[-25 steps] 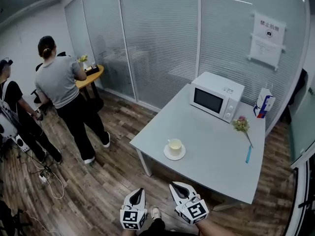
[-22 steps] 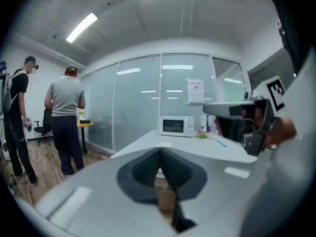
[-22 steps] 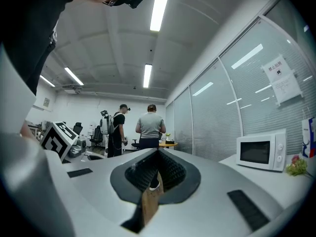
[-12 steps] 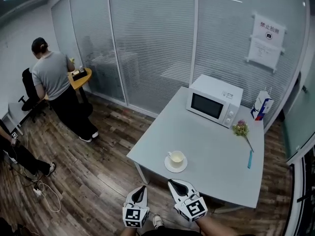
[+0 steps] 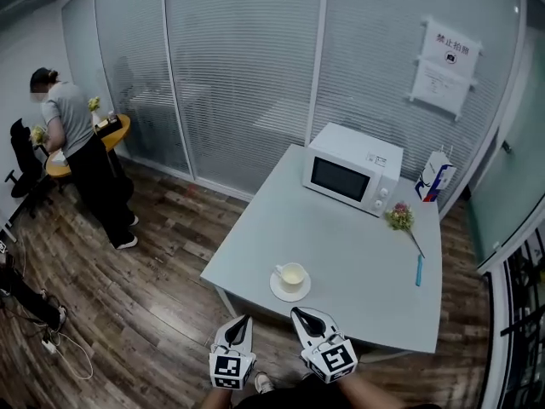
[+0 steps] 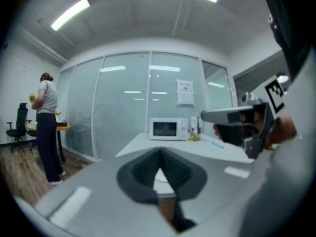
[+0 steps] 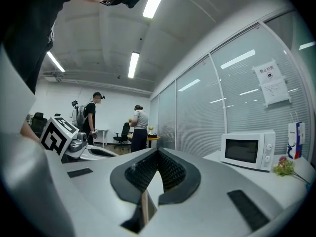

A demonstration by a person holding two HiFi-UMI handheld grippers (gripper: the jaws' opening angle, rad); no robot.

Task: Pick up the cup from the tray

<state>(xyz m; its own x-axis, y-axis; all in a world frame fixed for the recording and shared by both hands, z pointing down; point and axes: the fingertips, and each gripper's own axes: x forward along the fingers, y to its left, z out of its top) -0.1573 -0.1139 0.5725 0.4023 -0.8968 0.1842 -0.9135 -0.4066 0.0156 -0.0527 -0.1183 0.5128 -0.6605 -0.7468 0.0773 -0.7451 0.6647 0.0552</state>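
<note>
A cream cup (image 5: 291,274) stands on a white round saucer-like tray (image 5: 281,292) near the front left corner of the grey table (image 5: 358,254). Both grippers hang short of the table's near edge, apart from the cup. My left gripper (image 5: 245,321) (image 6: 159,153) is shut with nothing in it. My right gripper (image 5: 301,315) (image 7: 158,154) is also shut and empty, and it shows at the right of the left gripper view (image 6: 237,116). I cannot make out the cup in either gripper view.
A white microwave (image 5: 351,180) stands at the table's far side, with a carton (image 5: 434,181), a small bunch of flowers (image 5: 400,218) and a blue pen (image 5: 418,270) to its right. A person (image 5: 77,156) stands at a round table far left. Glass walls lie behind.
The head view has shifted, so the table and cup sit a little further left. The person at the left has walked off to the far round table. Both grippers stay shut and low.
</note>
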